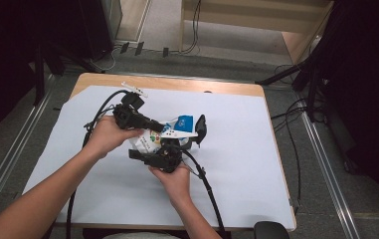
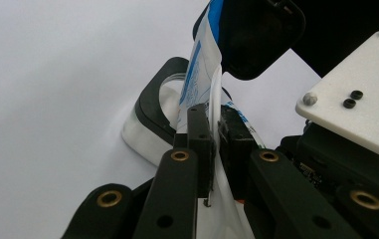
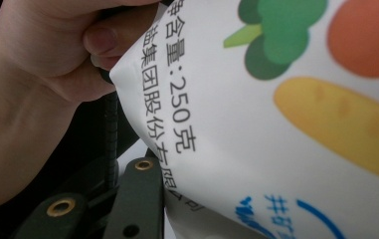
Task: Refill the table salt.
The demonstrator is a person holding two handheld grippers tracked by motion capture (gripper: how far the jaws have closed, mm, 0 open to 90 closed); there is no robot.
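L gripper [image 2: 216, 149] jaws clenched on the thin top edge of the pouch [image 1: 158, 137], film pinched flat between the pads; R gripper [image 1: 169, 149] jaws look clamped on the pouch's lower side, though the contact itself is hidden. Pouch hangs between both grippers just above the table [image 1: 236, 149], mid-sheet. It's soft, slick film, prob. light, so seams are the safest grip; long axis runs L gripper to R gripper, sealed top toward the L one.

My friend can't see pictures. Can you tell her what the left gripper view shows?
The left gripper pinches the thin edge of a white and blue bag between its two black jaws, above a white table. The right gripper is at the top and right.
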